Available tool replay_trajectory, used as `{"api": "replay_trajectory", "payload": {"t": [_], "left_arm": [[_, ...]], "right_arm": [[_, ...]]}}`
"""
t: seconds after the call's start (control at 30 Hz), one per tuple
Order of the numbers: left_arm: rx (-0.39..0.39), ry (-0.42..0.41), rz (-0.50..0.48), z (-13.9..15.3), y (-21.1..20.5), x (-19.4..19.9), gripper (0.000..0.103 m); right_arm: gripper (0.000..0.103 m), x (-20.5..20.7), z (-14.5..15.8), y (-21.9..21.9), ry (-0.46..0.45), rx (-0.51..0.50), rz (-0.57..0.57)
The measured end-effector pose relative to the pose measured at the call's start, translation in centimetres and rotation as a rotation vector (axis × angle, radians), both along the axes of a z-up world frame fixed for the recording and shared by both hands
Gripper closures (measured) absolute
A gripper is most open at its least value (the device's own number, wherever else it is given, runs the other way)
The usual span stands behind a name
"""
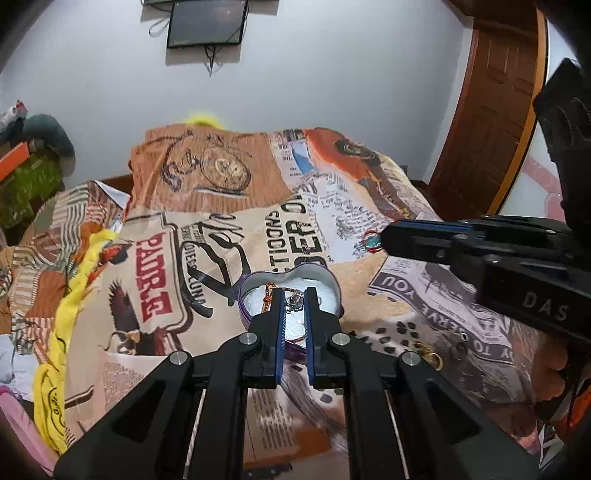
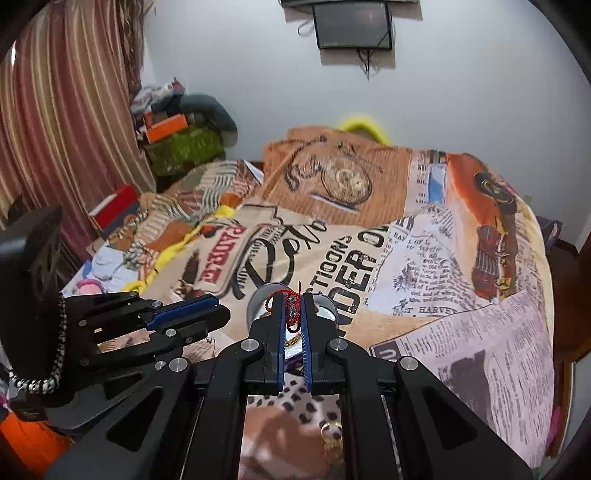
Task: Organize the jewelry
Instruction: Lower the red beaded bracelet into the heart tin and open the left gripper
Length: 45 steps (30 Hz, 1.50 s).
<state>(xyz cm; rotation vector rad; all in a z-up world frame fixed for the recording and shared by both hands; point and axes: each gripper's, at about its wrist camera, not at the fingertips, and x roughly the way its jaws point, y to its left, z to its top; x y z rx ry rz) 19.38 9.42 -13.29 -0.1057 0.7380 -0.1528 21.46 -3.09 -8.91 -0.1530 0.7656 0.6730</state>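
Hovering over a bed spread with a newspaper-and-poster print bedsheet (image 1: pixel 388 302), both tools sit close together above a heart-shaped tin (image 1: pixel 325 280) with a purple wall and a white lining. Left hand-held gripper (image 1: pixel 295 301): jaws nearly closed, a small silver trinket (image 1: pixel 295 300) pinched between the blue pads right over the tin's open top; what kind of piece it is cannot be made out. An orange-brown cord bracelet (image 1: pixel 266 297) lies inside the tin, running along the left side of the lining. Right hand-held gripper (image 2: pixel 293 308): jaws nearly closed on a red beaded string (image 2: pixel 286 293), which loops out above the fingertips and hangs down between the pads; in the left wrist view the same string shows at that tool's tip with a small teal bit on it, off to the right of the tin and not over it. From the right wrist view the tin is mostly hidden behind the fingers, only its grey rim showing on either side. A gold chain (image 2: pixel 293 339) is visible low in the gap between the right pads, lying below them. Gold rings (image 2: pixel 330 432) rest loose on the spotted patch of sheet nearer the camera. Far wall carries a dark screen (image 1: pixel 207 24) with dangling cables; striped curtain (image 2: pixel 66 110) on the left.
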Motion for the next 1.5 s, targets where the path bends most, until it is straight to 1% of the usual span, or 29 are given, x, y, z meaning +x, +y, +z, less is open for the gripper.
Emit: {"api": "replay_trajectory", "payload": {"t": [0.17,0.3,0.33,0.53,0.67,0.8,0.9,0.97,1.07,1.1,1.2,1.27,1.33,1.5], "left_arm": [[-0.031,0.048,-0.015,-1.7,0.5,1.9,0.095],[-0.085,0.097,-0.056,-2.7,0.6,3.3,0.095],[-0.083,0.105,-0.063,-2.9,0.5,3.6,0.095],[0.005,0.117,-0.085,-3.8,-0.7,4.6,0.095],[0.045,0.131,-0.079,-4.3,-0.9,4.9,0.095],[0.055,0.13,-0.067,-4.2,-0.4,5.0,0.095],[0.044,0.128,-0.047,-4.0,0.2,4.9,0.094],[0.033,0.131,-0.033,-3.8,0.8,4.8,0.092],[0.032,0.126,-0.012,-3.6,1.5,4.6,0.084],[0.034,0.123,-0.007,-3.5,1.7,4.5,0.082],[0.051,0.118,0.005,-3.3,2.1,4.2,0.081],[0.063,0.11,0.015,-3.2,2.4,3.8,0.078],[0.067,0.098,0.026,-3.0,2.7,3.6,0.07],[0.066,0.093,0.041,-2.8,3.5,3.2,0.069]], "right_arm": [[0.096,2.2,-2.0,1.2,0.061,-0.038,0.015],[0.096,3.8,-3.1,1.6,0.11,-0.055,0.025],[0.096,4.1,-3.3,1.6,0.116,-0.061,0.025],[0.096,4.7,-3.9,1.9,0.131,-0.078,0.029],[0.096,4.4,-4.1,2.2,0.136,-0.092,0.051],[0.096,4.4,-4.3,2.4,0.148,-0.098,0.064],[0.096,4.6,-4.6,2.5,0.177,-0.102,0.073],[0.096,4.9,-5.0,2.6,0.21,-0.1,0.082],[0.096,5.2,-5.7,2.9,0.259,-0.101,0.097],[0.096,5.2,-5.9,3.0,0.262,-0.107,0.098],[0.096,5.0,-6.2,3.2,0.271,-0.114,0.101],[0.096,4.9,-6.1,3.4,0.273,-0.111,0.111],[0.096,4.5,-5.8,3.8,0.259,-0.113,0.127],[0.096,4.1,-5.8,4.9,0.245,-0.139,0.166]]}}
